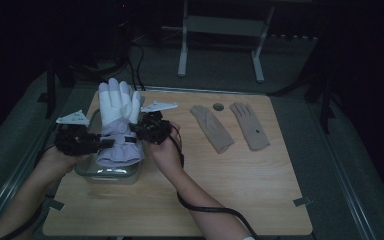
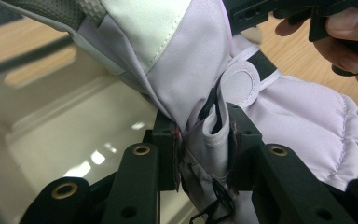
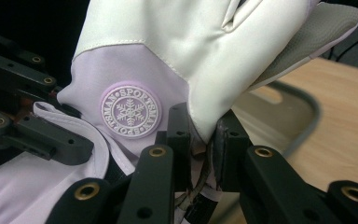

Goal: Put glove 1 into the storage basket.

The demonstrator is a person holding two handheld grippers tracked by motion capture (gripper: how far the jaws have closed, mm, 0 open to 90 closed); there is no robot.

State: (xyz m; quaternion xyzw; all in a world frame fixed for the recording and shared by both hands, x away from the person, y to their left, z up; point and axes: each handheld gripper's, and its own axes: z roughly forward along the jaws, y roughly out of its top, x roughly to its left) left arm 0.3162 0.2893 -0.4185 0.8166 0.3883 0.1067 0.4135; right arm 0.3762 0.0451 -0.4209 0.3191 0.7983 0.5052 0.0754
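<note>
Ski glove (image 1: 118,122) over glass container (image 1: 108,173); two thin gloves (image 1: 211,128) right.

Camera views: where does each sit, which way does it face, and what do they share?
High view: above the person's side, facing forward and down on the wooden table; forearms, left gripper, right gripper.
Left gripper view: on that gripper, fingers pinching the lilac-and-white padded ski glove over the clear glass container.
Right gripper view: faces the glove's snowflake badge.
All share the glove.
</note>
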